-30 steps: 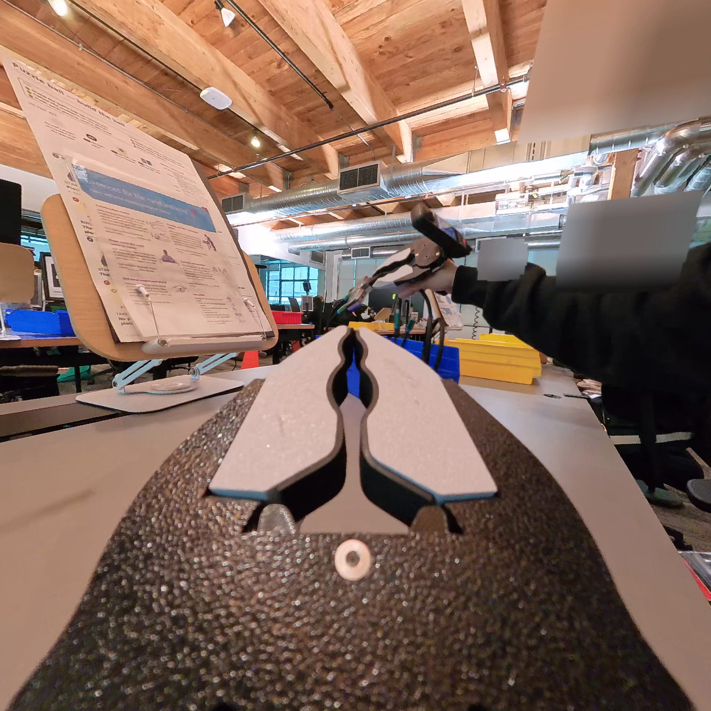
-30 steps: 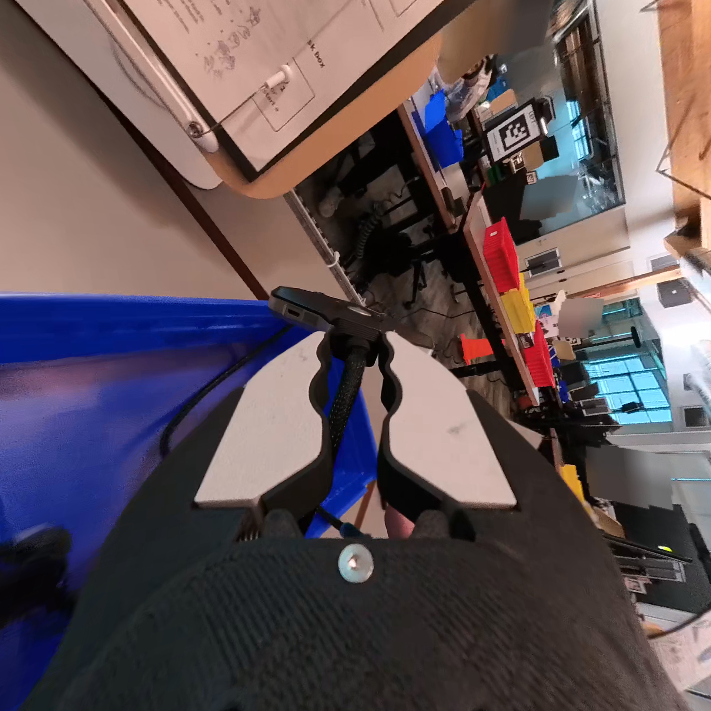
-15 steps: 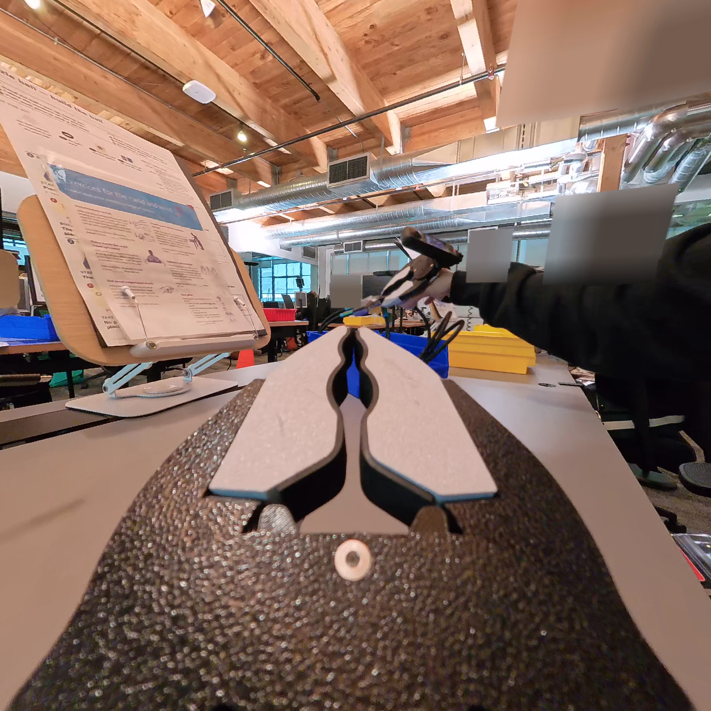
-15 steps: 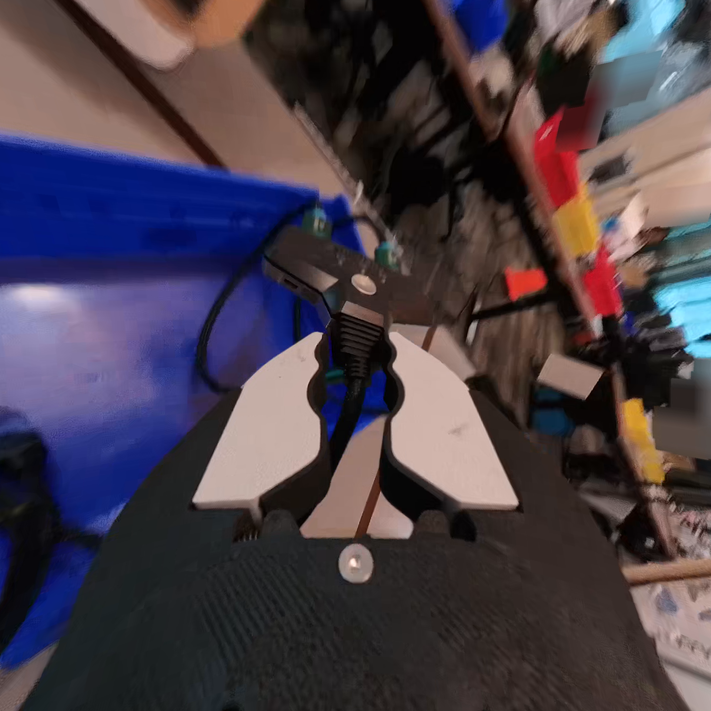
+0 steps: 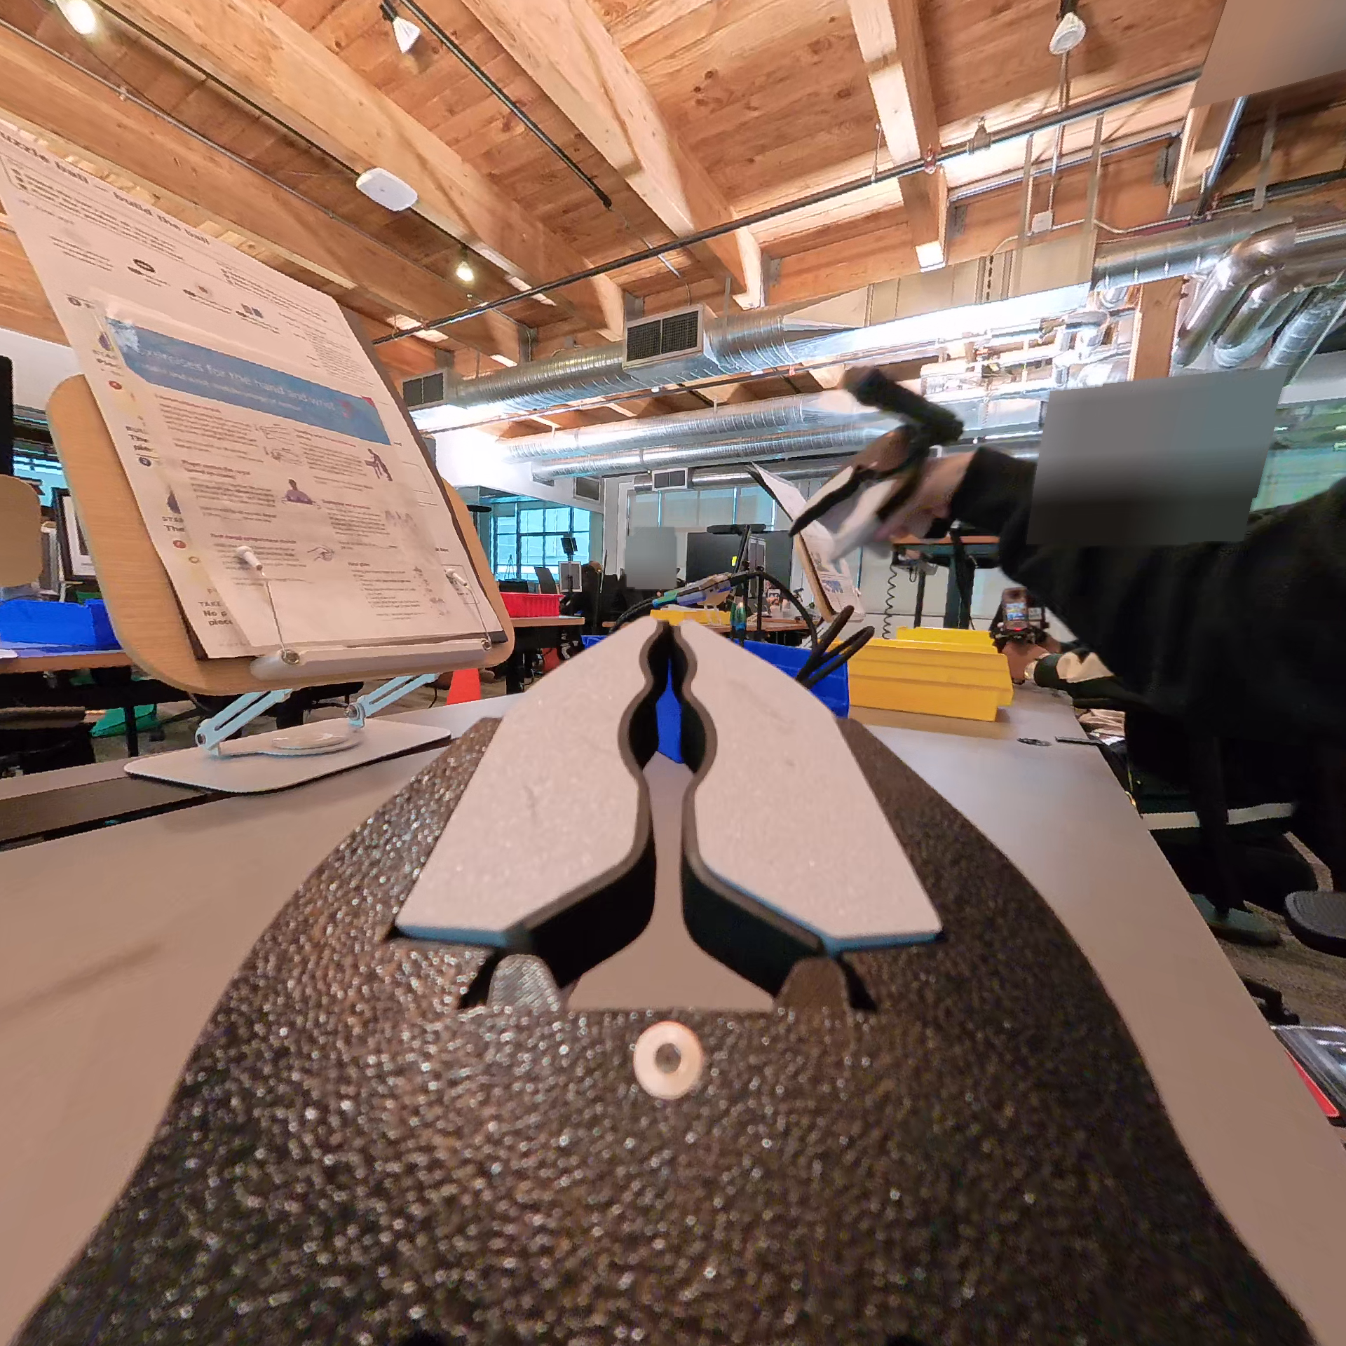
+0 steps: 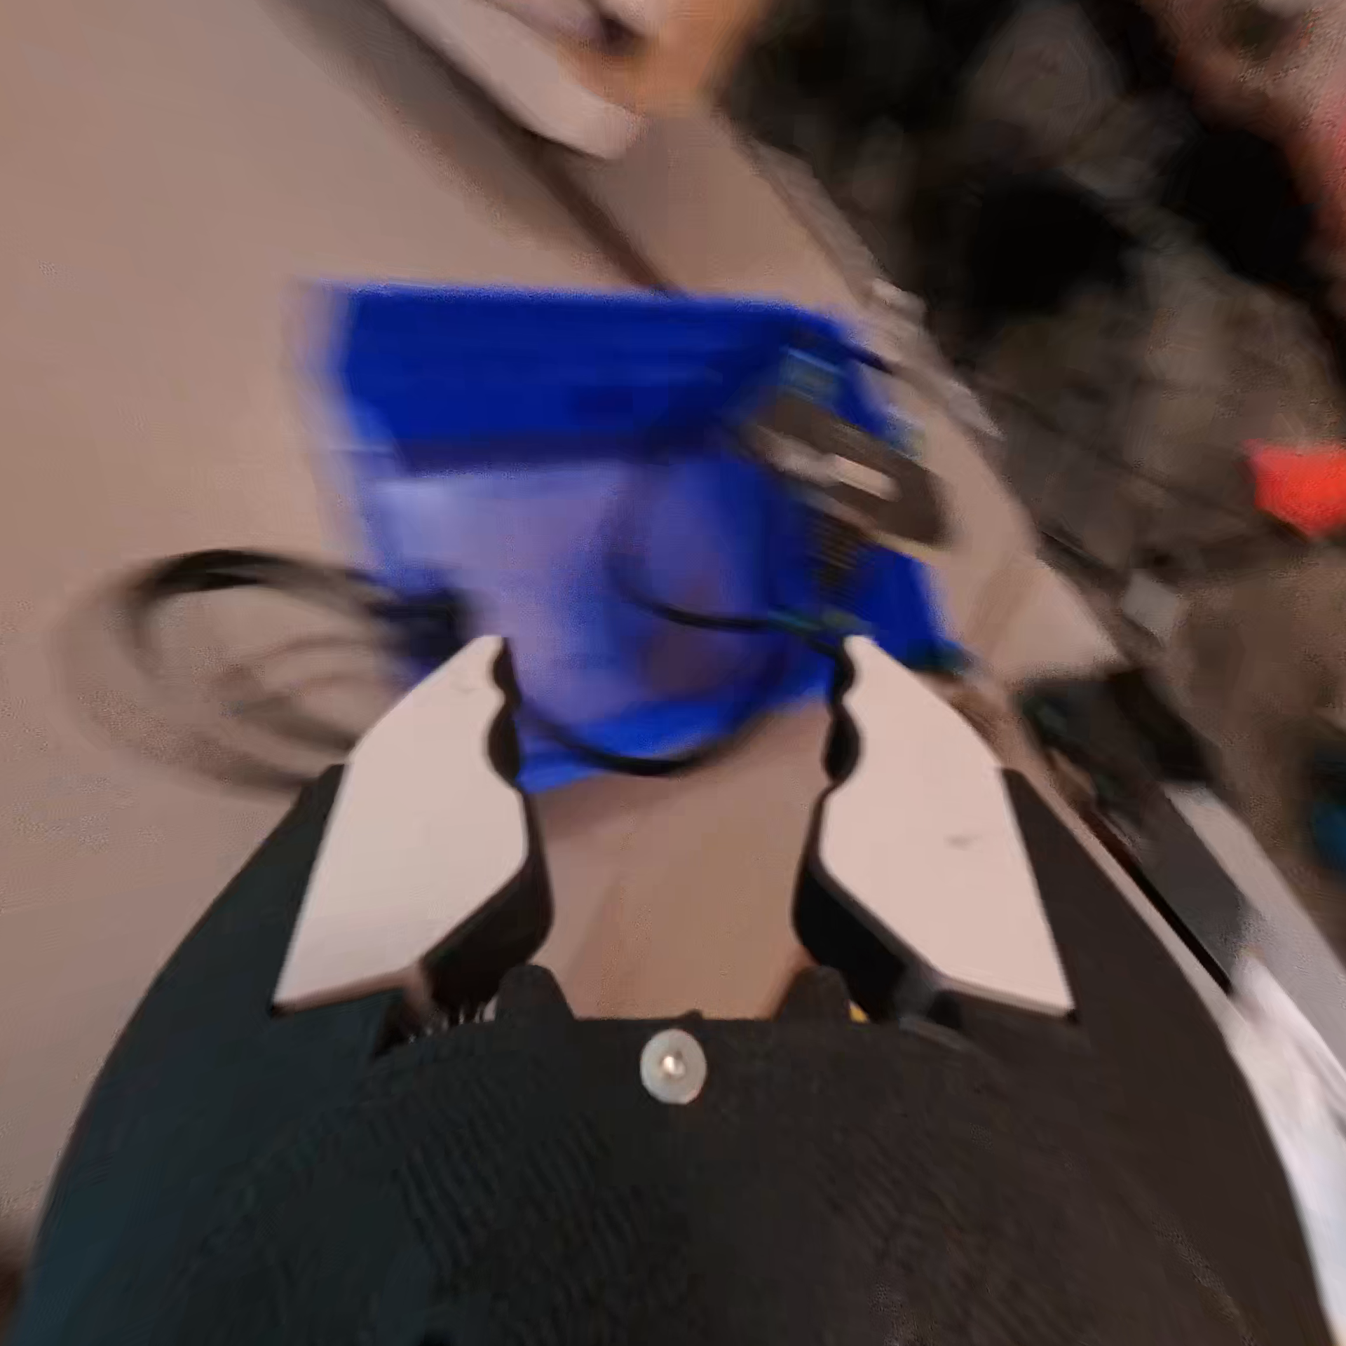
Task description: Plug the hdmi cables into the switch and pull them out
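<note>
The right gripper (image 6: 670, 655) is now hovering with jaws wide and empty, having let go of the switch (image 6: 837, 466), which is lying at the blue bin's (image 6: 510, 393) far right edge. The left gripper (image 5: 670, 641) is still resting low over the bare tabletop (image 5: 131, 947), jaws nearly closed on nothing.

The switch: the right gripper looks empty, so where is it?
Right wrist view: the switch lies blurred at the blue bin's right rim, beyond the open right gripper.

Bright, even daylight with ceiling lamps; left wrist view sharp, wide-angle-bent edges; right wrist view heavily motion-blurred.
</note>
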{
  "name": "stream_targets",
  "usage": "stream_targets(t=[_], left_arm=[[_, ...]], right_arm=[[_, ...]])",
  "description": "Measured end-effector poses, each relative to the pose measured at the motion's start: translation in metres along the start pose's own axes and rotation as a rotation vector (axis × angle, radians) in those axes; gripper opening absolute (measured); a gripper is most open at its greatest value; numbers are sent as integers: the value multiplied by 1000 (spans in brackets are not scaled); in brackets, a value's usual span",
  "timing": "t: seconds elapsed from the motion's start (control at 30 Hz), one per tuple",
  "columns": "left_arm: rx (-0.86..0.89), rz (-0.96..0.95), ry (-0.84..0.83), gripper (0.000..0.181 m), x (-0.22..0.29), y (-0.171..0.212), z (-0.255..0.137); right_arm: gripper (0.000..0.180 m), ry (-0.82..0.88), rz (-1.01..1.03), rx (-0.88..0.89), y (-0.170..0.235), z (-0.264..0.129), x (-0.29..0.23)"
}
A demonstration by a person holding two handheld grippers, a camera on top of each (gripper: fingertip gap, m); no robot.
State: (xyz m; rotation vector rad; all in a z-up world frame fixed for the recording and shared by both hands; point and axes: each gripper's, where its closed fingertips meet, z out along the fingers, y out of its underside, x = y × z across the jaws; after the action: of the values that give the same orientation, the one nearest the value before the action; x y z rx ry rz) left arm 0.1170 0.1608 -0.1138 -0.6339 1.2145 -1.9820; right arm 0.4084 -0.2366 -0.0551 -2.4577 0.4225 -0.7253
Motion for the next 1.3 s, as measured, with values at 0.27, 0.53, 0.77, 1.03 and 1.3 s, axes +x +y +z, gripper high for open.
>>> stream_targets(t=[0.27, 0.53, 0.77, 1.03, 1.3], left_arm=[[-12, 6, 16, 0, 3, 2, 2], [-2, 6, 12, 0, 3, 1, 1], [1, -3, 14, 0, 2, 1, 1], [15, -24, 14, 0, 1, -1, 0], [8, -33, 22, 0, 2, 0, 1]], right_arm=[[60, -248, -564, -209, 27, 11, -142], [11, -81, -411, -192, 11, 46, -108], [11, 28, 118, -70, -12, 88, -95], [10, -78, 12, -297, 61, 111, -107], [8, 38, 67, -363, 127, 72, -57]])
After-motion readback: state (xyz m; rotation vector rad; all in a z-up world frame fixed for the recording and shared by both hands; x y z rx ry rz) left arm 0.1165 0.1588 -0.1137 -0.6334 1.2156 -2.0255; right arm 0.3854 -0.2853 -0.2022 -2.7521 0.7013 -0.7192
